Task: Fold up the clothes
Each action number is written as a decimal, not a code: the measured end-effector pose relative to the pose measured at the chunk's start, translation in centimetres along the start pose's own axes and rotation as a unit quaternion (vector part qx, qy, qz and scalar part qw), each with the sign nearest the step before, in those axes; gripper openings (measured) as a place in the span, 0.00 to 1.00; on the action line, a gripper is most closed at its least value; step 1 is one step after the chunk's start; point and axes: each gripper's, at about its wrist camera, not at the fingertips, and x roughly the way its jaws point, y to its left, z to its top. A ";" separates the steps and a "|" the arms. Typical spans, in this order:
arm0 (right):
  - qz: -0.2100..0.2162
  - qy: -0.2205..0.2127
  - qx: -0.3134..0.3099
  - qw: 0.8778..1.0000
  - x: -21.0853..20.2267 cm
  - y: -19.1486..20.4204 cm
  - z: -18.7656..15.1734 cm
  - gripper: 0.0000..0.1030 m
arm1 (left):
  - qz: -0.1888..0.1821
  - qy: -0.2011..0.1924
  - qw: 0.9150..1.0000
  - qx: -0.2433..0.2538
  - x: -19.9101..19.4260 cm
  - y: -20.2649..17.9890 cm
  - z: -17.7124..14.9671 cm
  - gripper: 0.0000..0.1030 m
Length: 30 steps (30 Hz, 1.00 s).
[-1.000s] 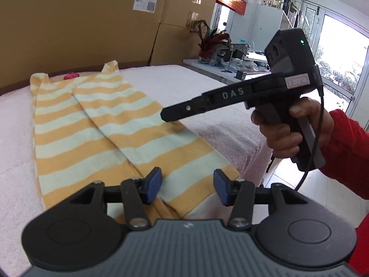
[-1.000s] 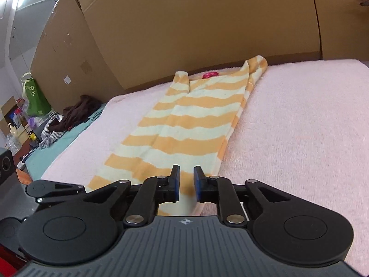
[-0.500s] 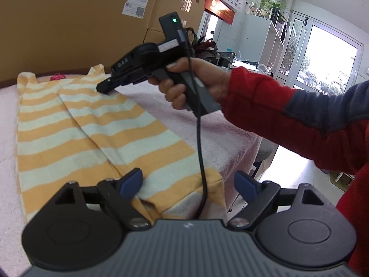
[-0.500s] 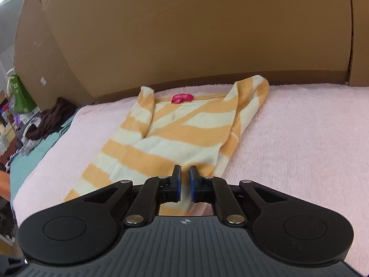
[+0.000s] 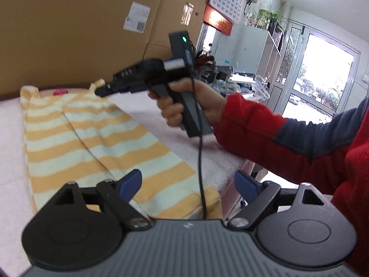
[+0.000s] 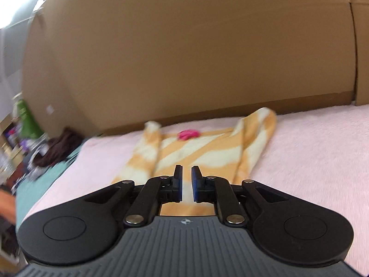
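One striped garment point(image 5: 96, 138) is laid flat, folded lengthwise, on the pink-covered tabletop point(image 6: 311, 161), centre-left of the frame. The left claw point(image 5: 186, 183) is spread wide above its near hem, nothing gripped. The right claw point(image 6: 187, 182) is nearly closed, a narrow gap shown, nothing held. Two cardboard boxes point(image 5: 69, 23) are seen behind; contents cannot be told.

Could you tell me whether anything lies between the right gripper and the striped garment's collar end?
Nothing visible does: the right gripper hovers over the striped garment, with only cloth ahead of its fingers.
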 end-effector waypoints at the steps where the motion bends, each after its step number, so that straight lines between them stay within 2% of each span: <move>1: 0.015 0.004 -0.012 1.000 -0.8 0.5 -0.5 0.11 | 0.010 -0.006 1.000 0.006 -0.2 0.3 0.5 0.86; 4: 0.035 0.007 -0.022 0.999 -1.6 0.4 -2.4 0.11 | 0.043 0.000 0.999 -0.001 0.8 2.1 1.9 0.82; 6: 0.028 0.000 0.013 1.000 -1.4 -0.4 -2.4 0.12 | 0.066 0.011 0.998 -0.013 2.3 3.5 2.6 0.75; 8: 0.012 -0.008 0.040 0.999 -1.3 -1.2 -2.3 0.20 | 0.104 0.033 0.994 -0.022 4.1 4.7 3.3 0.61; 9: 0.004 -0.007 0.052 0.999 -1.0 -1.6 -2.2 0.28 | 0.123 0.040 0.991 -0.025 4.8 5.2 3.5 0.56; 10: 0.008 -0.004 0.064 0.998 -1.0 -2.0 -2.2 0.29 | 0.136 0.041 0.989 -0.027 5.3 5.6 3.6 0.48; 13: 0.021 -0.013 0.055 0.998 -1.7 -1.9 -2.3 0.29 | 0.167 0.044 0.984 -0.035 6.5 6.5 3.7 0.41; 14: 0.026 -0.017 0.048 0.998 -2.0 -1.7 -2.4 0.29 | 0.171 0.050 0.983 -0.039 7.0 6.7 3.5 0.29; 16: 0.046 -0.022 0.026 0.998 -2.3 -1.1 -2.4 0.29 | 0.189 0.054 0.980 -0.041 7.6 6.9 3.2 0.12; 18: 0.062 -0.017 0.014 0.998 -2.2 -0.7 -2.5 0.29 | 0.193 0.052 0.979 -0.049 7.4 7.1 3.2 0.11; 22: 0.045 0.000 0.035 0.998 -1.5 -1.3 -2.4 0.29 | 0.187 0.043 0.979 -0.065 6.3 7.0 4.3 0.06; 27: 0.038 0.012 0.089 0.995 -1.3 -2.8 -2.5 0.29 | 0.213 0.023 0.977 -0.009 7.0 8.1 8.0 0.15; 28: 0.039 0.012 0.086 0.995 -1.3 -2.7 -2.5 0.30 | 0.218 0.026 0.976 -0.009 7.9 9.0 8.4 0.19; 30: 0.040 0.013 0.076 0.996 -1.4 -2.5 -2.5 0.32 | 0.228 0.042 0.973 -0.012 10.2 10.8 8.8 0.19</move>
